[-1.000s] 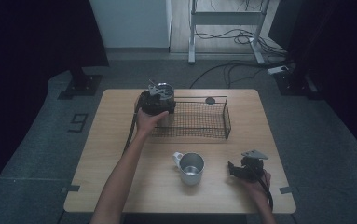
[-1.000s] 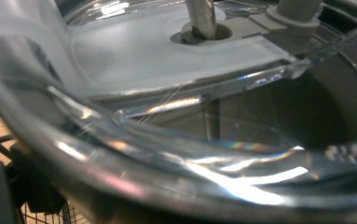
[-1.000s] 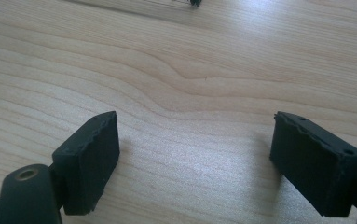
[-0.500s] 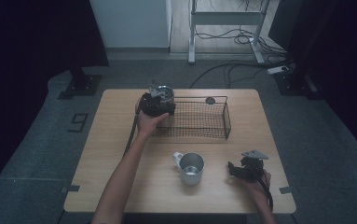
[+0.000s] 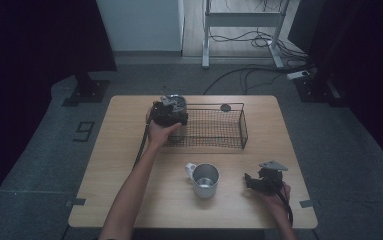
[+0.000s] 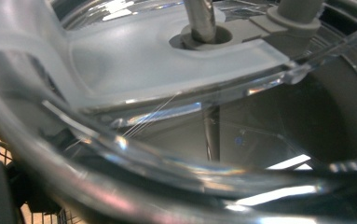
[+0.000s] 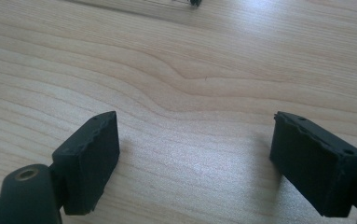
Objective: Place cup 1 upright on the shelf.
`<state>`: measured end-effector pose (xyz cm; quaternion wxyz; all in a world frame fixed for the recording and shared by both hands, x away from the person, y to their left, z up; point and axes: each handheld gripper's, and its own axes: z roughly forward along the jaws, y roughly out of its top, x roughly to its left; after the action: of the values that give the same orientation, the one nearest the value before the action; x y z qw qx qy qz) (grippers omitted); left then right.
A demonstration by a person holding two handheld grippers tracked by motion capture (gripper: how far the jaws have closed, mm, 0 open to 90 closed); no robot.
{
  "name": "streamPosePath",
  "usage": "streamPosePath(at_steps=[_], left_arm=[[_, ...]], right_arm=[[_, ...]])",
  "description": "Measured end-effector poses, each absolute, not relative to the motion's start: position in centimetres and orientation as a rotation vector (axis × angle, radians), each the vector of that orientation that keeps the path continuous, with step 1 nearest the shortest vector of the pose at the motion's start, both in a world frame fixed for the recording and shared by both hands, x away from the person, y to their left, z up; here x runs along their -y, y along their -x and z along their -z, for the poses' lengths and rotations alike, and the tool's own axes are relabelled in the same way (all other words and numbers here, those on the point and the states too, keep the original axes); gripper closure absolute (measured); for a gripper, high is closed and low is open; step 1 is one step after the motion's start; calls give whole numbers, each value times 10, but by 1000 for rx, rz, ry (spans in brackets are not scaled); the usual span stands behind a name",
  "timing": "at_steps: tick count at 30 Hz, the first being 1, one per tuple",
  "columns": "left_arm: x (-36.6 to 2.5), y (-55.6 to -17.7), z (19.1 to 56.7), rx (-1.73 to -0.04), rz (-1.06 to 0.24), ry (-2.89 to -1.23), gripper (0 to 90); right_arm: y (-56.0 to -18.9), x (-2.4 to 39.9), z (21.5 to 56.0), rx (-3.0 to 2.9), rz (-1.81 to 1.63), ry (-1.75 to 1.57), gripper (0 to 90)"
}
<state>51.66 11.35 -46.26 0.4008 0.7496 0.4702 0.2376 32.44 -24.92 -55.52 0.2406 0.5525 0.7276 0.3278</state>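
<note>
Clear plastic and a frosted inner lid crowd the left gripper view: a round transparent container with a metal stem (image 6: pixel 199 18) sits right against the lens. From above, this container (image 5: pixel 175 102) is at the far-left corner of the black wire basket (image 5: pixel 214 129), and the left gripper (image 5: pixel 168 114) is at it; whether its jaws pinch the container's rim I cannot tell. The basket lies along the far half of the pale wooden table (image 5: pixel 129 165), its far rail close to the table's far edge, a small dark disc (image 5: pixel 225 107) just behind it. A steel mug with a handle (image 5: pixel 205 180) stands in the open near half, well apart from the basket. The right gripper (image 5: pixel 251 182) rests near the right edge, jaws spread over bare wood (image 7: pixel 190 93), holding nothing.
</note>
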Motion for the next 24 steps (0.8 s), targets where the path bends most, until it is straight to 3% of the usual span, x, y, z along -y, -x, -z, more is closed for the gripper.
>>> streamPosePath(at_steps=[24], left_arm=[[-111,-516,469,-1204,-604,-1908,39]], right_arm=[[-324,249,555,-1990,-896,-1512,152]])
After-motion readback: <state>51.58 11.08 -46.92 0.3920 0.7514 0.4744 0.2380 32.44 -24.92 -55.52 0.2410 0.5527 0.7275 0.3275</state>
